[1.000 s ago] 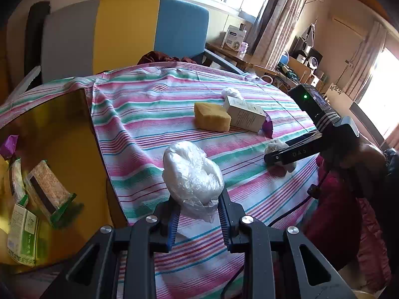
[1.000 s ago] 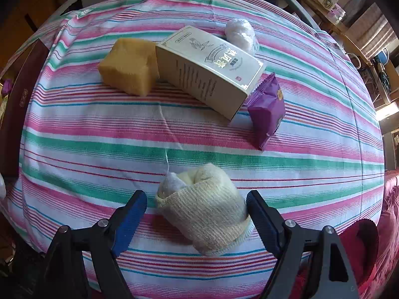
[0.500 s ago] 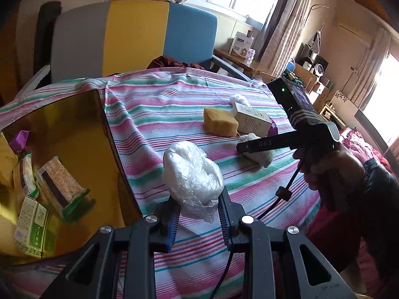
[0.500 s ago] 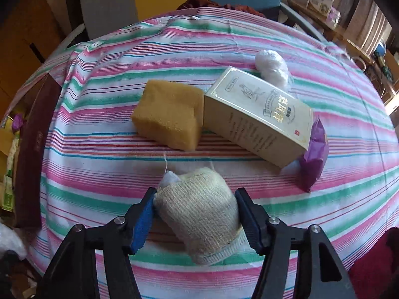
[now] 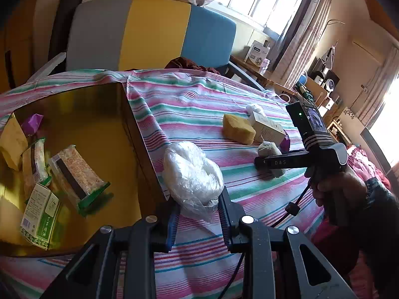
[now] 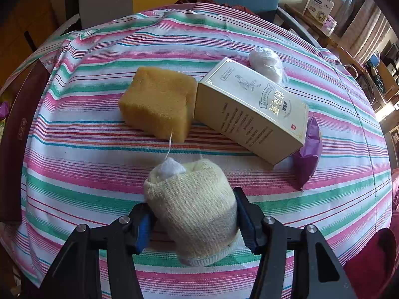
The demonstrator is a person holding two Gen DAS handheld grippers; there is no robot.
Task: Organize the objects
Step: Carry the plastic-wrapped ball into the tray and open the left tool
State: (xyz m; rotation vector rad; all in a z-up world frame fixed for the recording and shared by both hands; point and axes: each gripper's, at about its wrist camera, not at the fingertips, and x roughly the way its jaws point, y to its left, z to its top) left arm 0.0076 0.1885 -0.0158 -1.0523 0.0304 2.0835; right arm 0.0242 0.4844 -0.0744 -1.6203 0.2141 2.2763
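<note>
- left gripper (image 5: 197, 214) pinches a plastic-wrapped white bundle (image 5: 192, 177) — at the gold box's (image 5: 112, 134) 3 o'clock rim.
- right gripper (image 6: 193, 220) clamps a rolled sock (image 6: 194, 206) — sponge (image 6: 157, 104) at 11 o'clock.

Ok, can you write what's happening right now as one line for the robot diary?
left gripper: shut on plastic-wrapped bundle | right gripper: shut on rolled sock | gold box: open, snacks inside
</note>
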